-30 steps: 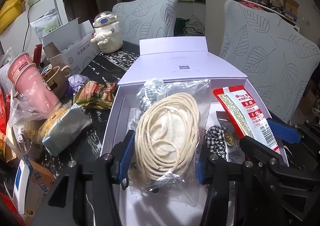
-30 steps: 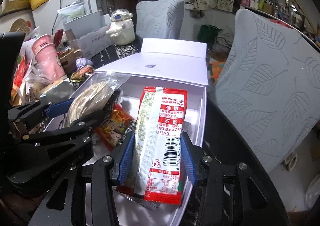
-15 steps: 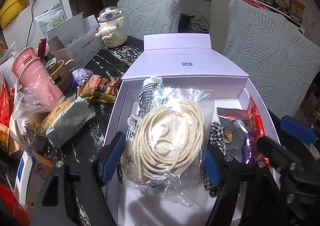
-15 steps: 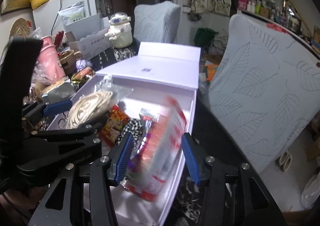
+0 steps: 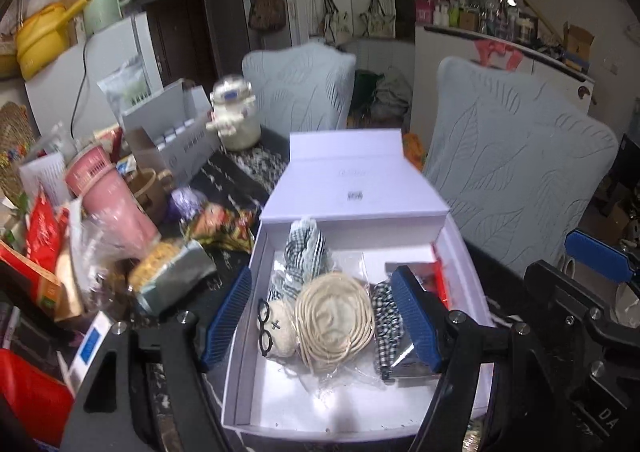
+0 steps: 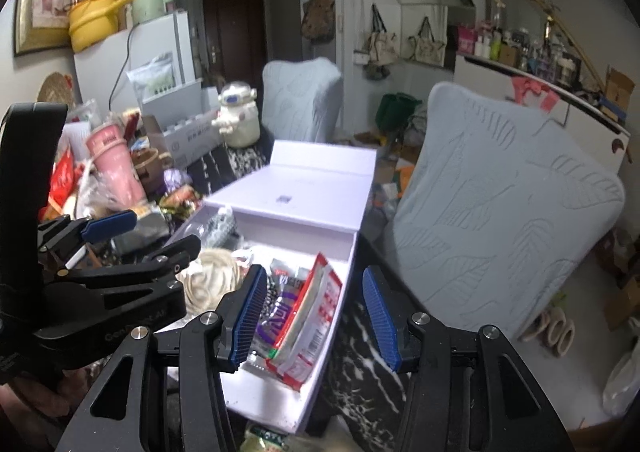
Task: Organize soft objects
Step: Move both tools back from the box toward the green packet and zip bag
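An open white box [image 5: 256,264] sits on the dark marble table. Inside lie a bagged coil of cream rope [image 5: 334,318], a small plush with black glasses [image 5: 276,326], checkered cloth [image 5: 306,248] and a red-and-white snack packet [image 6: 320,316] leaning on the box's right wall. My left gripper [image 5: 324,318] is open above the rope bag, holding nothing. My right gripper [image 6: 316,318] is open above the snack packet, apart from it. The box [image 6: 344,280] also shows in the right wrist view.
Left of the box are pink cups [image 5: 108,196], a silver-wrapped packet [image 5: 172,276], a snack bag [image 5: 218,226] and a white robot jar [image 5: 234,114]. Two leaf-patterned chairs [image 5: 516,176] stand behind and to the right. The table edge runs right of the box.
Both grippers opened and pulled up and back. The rope bag dropped from the left gripper into the box; the snack packet fell from the right gripper against the box's right wall.
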`<state>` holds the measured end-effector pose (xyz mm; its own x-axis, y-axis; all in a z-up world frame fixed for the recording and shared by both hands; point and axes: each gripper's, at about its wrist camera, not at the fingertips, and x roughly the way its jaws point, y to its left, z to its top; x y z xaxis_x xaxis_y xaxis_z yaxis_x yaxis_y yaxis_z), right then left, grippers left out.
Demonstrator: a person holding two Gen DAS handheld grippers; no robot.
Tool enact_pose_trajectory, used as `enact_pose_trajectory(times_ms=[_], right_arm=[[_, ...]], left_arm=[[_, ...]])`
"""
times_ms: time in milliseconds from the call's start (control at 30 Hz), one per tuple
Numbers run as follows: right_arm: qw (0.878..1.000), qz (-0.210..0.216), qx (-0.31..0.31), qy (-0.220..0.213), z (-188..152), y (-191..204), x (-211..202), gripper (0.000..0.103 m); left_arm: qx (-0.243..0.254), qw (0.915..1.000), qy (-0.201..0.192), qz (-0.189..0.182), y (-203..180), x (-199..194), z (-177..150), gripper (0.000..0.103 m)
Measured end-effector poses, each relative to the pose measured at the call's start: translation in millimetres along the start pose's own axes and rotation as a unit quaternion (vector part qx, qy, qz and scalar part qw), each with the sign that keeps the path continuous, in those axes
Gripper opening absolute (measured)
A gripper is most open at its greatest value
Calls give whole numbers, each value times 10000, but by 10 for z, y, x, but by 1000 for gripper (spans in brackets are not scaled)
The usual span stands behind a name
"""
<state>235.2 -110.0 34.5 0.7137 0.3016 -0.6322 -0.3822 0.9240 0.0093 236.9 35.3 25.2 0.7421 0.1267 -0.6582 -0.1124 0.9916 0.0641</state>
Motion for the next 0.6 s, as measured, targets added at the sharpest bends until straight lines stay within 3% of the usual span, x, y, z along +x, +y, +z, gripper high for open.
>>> enact_pose_trajectory(times_ms=[500, 600], right_arm=[[9965, -138, -37, -823, 58, 16, -1079, 58], [9956, -170, -61, -922, 14, 38, -1260, 64]], left_arm=[[185, 9967, -728, -305, -170, -1065, 82, 72], [242, 9960, -796, -331, -216, -1244, 35, 72]])
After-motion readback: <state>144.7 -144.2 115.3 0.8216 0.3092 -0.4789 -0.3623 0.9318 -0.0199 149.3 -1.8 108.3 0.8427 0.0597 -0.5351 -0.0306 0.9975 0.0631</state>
